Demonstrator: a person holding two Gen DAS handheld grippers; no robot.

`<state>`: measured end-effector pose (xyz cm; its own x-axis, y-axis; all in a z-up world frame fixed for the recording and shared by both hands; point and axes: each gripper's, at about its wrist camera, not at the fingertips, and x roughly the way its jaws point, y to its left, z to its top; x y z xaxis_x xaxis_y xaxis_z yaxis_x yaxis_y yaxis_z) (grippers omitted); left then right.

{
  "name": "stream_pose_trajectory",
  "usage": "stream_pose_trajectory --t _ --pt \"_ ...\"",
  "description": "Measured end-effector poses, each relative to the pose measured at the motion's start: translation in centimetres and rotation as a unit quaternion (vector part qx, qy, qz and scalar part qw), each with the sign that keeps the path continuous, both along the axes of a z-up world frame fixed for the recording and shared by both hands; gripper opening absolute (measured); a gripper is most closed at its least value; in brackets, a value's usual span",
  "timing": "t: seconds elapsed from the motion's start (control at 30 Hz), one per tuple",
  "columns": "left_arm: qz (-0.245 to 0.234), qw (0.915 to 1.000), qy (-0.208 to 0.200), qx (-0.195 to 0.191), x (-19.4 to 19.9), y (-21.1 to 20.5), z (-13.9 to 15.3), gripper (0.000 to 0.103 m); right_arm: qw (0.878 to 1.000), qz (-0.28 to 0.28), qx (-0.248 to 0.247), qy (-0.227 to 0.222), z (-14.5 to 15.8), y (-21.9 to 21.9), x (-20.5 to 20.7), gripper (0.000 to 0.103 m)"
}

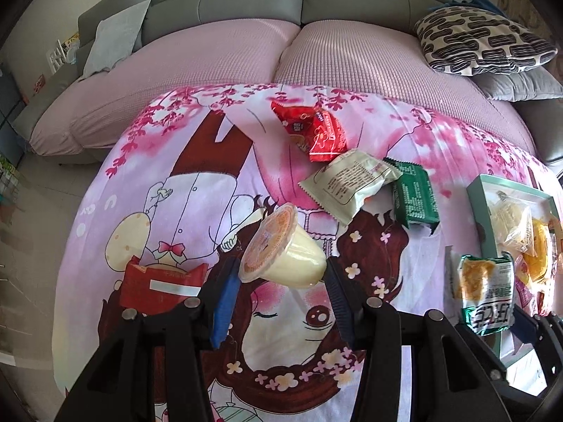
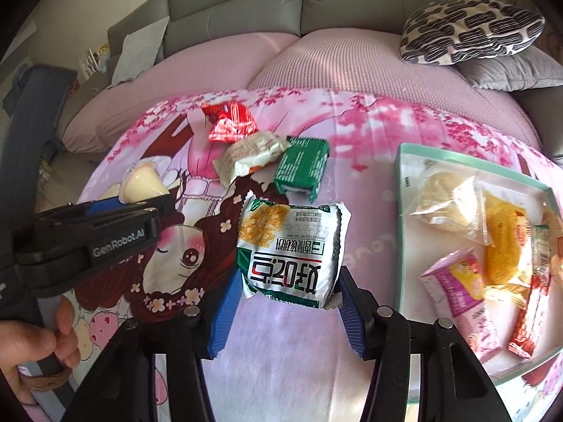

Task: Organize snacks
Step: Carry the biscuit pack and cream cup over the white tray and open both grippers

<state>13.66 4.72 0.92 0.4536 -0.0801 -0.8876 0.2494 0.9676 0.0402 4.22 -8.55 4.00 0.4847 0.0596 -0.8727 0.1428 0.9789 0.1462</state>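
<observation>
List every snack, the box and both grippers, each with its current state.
Pudding cup: sealed, tilted, held off the cloth.
Left gripper: shut on pudding cup.
White-green packet: sealed, lifted clear of the cloth.
Right gripper: shut on white-green packet.
Red packet: lying on the cloth.
Cream packet: lying, overlapping the green packet.
Green packet: lying flat.
Teal box: open, several snacks inside.

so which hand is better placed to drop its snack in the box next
Right. The right hand-held gripper holds the green-and-white packet just beside the teal box. The left hand-held gripper, holding the pudding cup, is farther from it.
</observation>
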Motion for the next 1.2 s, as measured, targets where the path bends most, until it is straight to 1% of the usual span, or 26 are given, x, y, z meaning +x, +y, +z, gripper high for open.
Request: stream_pose_trajectory --t 0.23,0.4,0.53,0.67,0.8,0.93,1.03,1.2 --pt "-0.024 0.9994 -0.017 -0.02 -0.8 -2.1 1.6 0.051 1.0 -0.027 -0.005 -0.015 1.7 -2.6 -1.4 0.056" --pt "-0.05 0.9978 -0.02 -0.037 -1.8 -4.3 2.2 0.051 0.997 -0.067 -0.014 -0.024 2.8 -5.6 -2.3 0.056" --pt "-0.08 0.9952 -0.034 -0.045 -3.2 -6.7 3.0 0.051 0.994 -0.104 -0.019 -0.025 3.4 -8.4 -3.3 0.056" --pt "-0.105 0.9918 -0.043 -0.058 -4.3 -8.7 3.8 0.051 0.988 -0.15 -0.016 -0.027 3.8 -11.6 -4.4 0.056" --pt "-0.132 0.988 -0.04 -0.069 -5.5 -10.6 4.1 0.051 0.98 -0.196 -0.021 -0.029 4.2 -14.7 -5.9 0.056" --pt "-0.154 0.9853 -0.041 -0.062 -6.7 -12.6 4.0 0.051 0.97 -0.241 -0.024 -0.03 4.6 -17.9 -7.5 0.056" --pt "-0.177 0.9813 -0.035 -0.068 -7.7 -14.2 3.9 0.051 0.962 -0.269 -0.027 -0.03 5.0 -20.0 -8.7 0.056" --pt "-0.206 0.9763 -0.031 -0.058 -9.1 -16.4 3.4 0.051 0.953 -0.299 -0.028 -0.033 5.5 -22.2 -10.4 0.056"
